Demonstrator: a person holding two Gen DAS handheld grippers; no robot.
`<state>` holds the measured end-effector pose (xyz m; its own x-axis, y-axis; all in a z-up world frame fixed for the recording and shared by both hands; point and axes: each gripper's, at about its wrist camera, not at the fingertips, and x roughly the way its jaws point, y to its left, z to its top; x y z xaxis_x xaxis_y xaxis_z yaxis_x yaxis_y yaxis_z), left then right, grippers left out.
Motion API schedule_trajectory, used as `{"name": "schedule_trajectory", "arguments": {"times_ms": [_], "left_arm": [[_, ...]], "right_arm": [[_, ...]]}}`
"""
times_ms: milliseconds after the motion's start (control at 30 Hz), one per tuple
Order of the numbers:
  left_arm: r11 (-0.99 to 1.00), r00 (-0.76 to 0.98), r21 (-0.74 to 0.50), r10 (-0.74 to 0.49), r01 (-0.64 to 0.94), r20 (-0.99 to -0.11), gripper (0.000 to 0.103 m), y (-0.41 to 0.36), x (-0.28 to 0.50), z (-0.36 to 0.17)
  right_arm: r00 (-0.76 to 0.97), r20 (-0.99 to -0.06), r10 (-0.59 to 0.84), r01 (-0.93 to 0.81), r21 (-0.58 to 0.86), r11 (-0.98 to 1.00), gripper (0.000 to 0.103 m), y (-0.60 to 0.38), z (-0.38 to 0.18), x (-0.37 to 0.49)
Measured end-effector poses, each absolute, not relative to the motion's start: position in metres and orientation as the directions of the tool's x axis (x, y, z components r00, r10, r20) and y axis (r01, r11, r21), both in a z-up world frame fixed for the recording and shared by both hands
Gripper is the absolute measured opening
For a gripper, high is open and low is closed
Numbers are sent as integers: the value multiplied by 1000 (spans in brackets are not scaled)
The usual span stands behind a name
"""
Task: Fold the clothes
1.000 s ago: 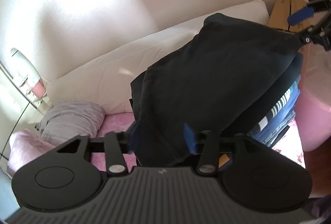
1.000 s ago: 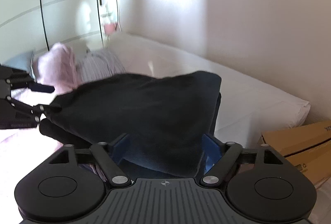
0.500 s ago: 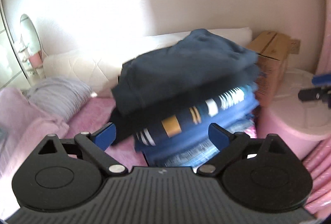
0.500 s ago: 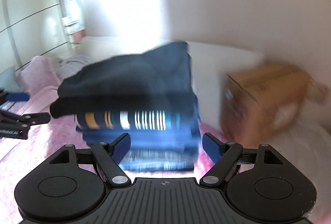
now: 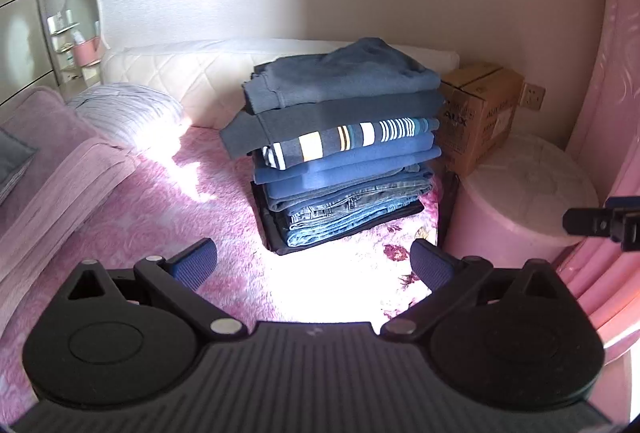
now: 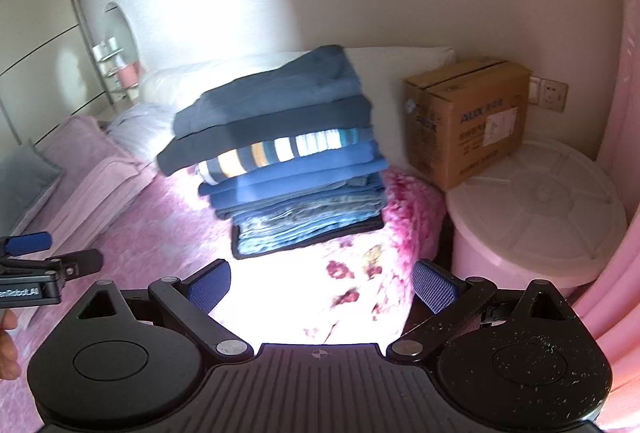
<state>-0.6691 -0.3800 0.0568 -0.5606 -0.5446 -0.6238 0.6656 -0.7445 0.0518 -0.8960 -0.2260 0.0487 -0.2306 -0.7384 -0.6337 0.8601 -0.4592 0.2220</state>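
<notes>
A stack of folded clothes [image 5: 340, 149] stands on the pink bed cover [image 5: 168, 217], with a dark blue-grey folded garment [image 5: 340, 77] on top; it also shows in the right wrist view [image 6: 280, 157]. Below lie a striped top [image 5: 348, 139], blue garments and jeans. My left gripper [image 5: 314, 265] is open and empty, short of the stack. My right gripper [image 6: 322, 287] is open and empty, also short of it. The left gripper shows at the left edge of the right wrist view [image 6: 36, 253].
A cardboard box [image 6: 468, 117] stands on a pink tub with a white lid [image 6: 532, 209] right of the bed. A white quilted headboard cushion [image 5: 192, 73], a striped pillow [image 5: 128, 113] and a folded pink blanket [image 5: 60, 173] lie left. A pink curtain [image 5: 612, 93] hangs right.
Both grippers let go of the dark garment, which now lies folded on top of the stack. Both have opened and pulled back from the stack.
</notes>
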Motion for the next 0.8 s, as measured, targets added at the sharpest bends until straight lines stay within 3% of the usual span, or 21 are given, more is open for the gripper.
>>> {"name": "schedule_trajectory", "arguments": {"times_ms": [233, 567, 800], "left_arm": [[-736, -586, 13, -550, 677, -595, 101, -356, -676, 59], [-667, -499, 55, -606, 743, -620, 101, -327, -707, 66], [-631, -470, 4, -581, 775, -664, 101, -320, -700, 68]], "right_arm": [[-201, -643, -739, 870, 229, -436, 100, -212, 53, -896], [-128, -660, -741, 889, 255, -381, 100, -193, 47, -936], [-98, -660, -745, 906, 250, -341, 100, -195, 48, -942]]}}
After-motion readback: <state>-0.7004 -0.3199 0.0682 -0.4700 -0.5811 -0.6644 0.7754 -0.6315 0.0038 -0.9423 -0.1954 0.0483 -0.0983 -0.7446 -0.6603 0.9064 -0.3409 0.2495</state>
